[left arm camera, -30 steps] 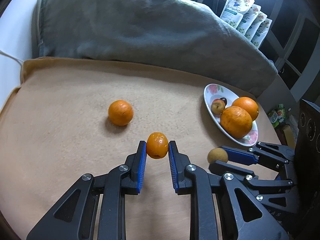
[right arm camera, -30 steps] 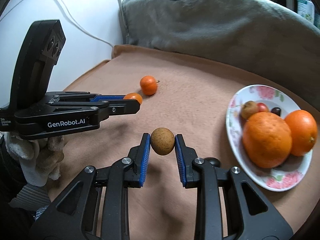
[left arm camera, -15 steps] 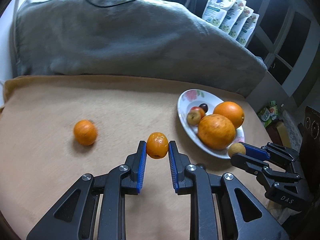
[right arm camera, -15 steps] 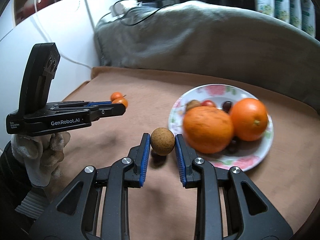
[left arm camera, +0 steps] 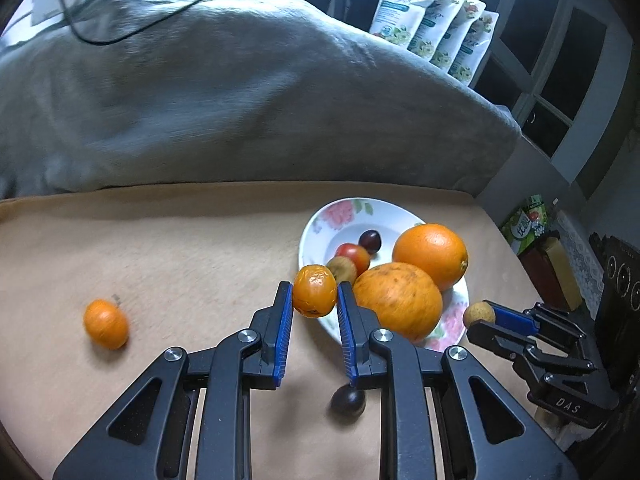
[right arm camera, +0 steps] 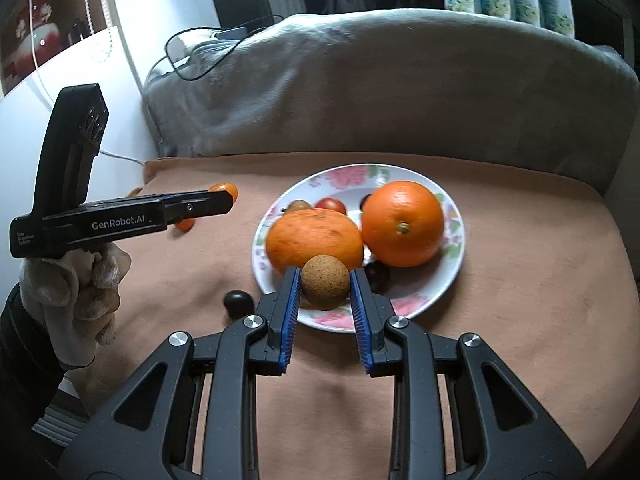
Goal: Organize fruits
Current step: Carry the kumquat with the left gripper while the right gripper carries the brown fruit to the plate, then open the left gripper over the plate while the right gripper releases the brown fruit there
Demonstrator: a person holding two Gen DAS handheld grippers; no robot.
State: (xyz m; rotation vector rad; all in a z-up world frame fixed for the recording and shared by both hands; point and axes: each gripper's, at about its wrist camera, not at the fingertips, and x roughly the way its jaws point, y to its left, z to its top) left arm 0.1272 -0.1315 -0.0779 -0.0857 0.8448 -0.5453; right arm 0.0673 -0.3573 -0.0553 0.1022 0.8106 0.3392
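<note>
Far left on the tan surface (left arm camera: pixel 180 248) sits a loose little orange (left arm camera: pixel 106 324), well apart from everything else. Next over, the left gripper (left arm camera: pixel 311 304) has its jaws clamped on a small wrinkly orange (left arm camera: pixel 314 290), held up off the surface right at the near-left edge of the plate (left arm camera: pixel 320 220). Under that gripper there's a dark round fruit (left arm camera: pixel 348 400) lying on the surface, just beside the plate.

The plate itself is white with pink flowers and it's holding two big oranges, one speckled (left arm camera: pixel 398 300) and one smoother (left arm camera: pixel 430 251), plus a few small fruits behind them: a brownish one (left arm camera: pixel 343 268), a red one (left arm camera: pixel 354 254) and a dark one (left arm camera: pixel 370 239).

Over on the right, the right gripper (right arm camera: pixel 325 292) has its jaws closed on a rough brown ball of a fruit (right arm camera: pixel 325 287), hanging over the near rim of the plate, right in front of the speckled orange. From that camera there's also another dark fruit (right arm camera: pixel 378 276) tucked on the plate just past the right jaw.

Behind it all is a big grey cushion (left arm camera: pixel 240 92) along the back edge, with a row of printed pouches (left arm camera: pixel 436 24) further back to the right.
</note>
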